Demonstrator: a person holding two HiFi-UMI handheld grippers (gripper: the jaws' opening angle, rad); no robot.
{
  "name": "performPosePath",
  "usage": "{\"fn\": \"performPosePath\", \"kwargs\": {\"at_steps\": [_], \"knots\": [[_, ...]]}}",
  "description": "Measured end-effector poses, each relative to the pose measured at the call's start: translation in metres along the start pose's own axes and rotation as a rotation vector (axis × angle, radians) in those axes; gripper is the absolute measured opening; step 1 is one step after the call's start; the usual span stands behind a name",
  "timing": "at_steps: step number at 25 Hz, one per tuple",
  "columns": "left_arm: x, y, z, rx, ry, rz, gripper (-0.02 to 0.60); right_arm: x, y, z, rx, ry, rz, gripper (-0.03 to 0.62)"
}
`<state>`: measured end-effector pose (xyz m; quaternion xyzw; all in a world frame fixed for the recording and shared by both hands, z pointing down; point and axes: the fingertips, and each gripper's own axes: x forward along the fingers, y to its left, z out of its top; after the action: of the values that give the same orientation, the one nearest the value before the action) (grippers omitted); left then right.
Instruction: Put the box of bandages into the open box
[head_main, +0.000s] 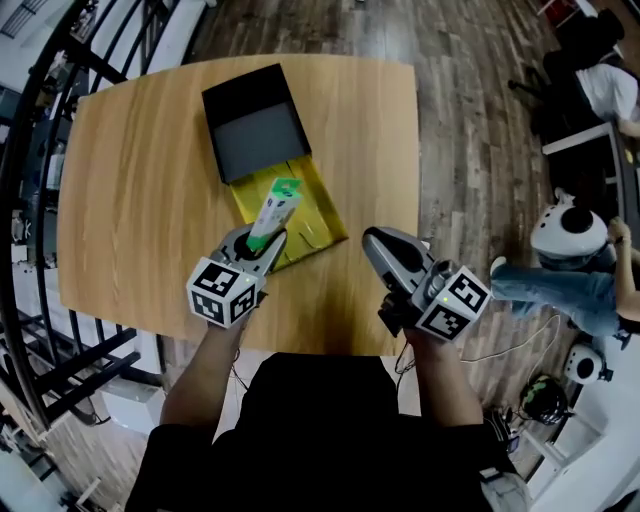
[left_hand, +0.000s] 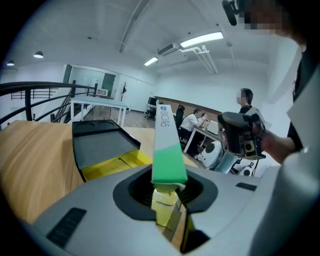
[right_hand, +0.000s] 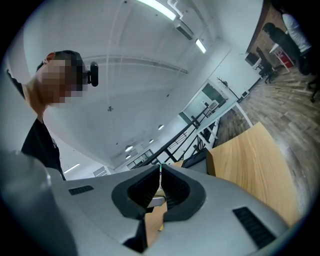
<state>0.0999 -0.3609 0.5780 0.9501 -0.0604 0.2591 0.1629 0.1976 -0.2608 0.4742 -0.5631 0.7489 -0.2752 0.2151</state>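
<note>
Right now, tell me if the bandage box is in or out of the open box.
Out. The left gripper holds the bandage box above the table, short of the open box.

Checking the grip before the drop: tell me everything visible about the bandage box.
The bandage box is a slim, long carton, cardboard by its look, green at the gripped end and white with print further out. The left gripper clamps one end between its jaws; the rest sticks out ahead, tilted. In the head view it hangs over the yellow flap of the open box, not inside it. Nothing else touches it.
</note>
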Motion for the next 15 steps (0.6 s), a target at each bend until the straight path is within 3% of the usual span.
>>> {"fn": "performPosePath", "kwargs": {"at_steps": [15], "knots": [[0.046,-0.007,-0.064,-0.027,0.287,-0.117,0.100,-0.012,-0.003,-0.022,0.033,0.026,0.003,0.038]]}}
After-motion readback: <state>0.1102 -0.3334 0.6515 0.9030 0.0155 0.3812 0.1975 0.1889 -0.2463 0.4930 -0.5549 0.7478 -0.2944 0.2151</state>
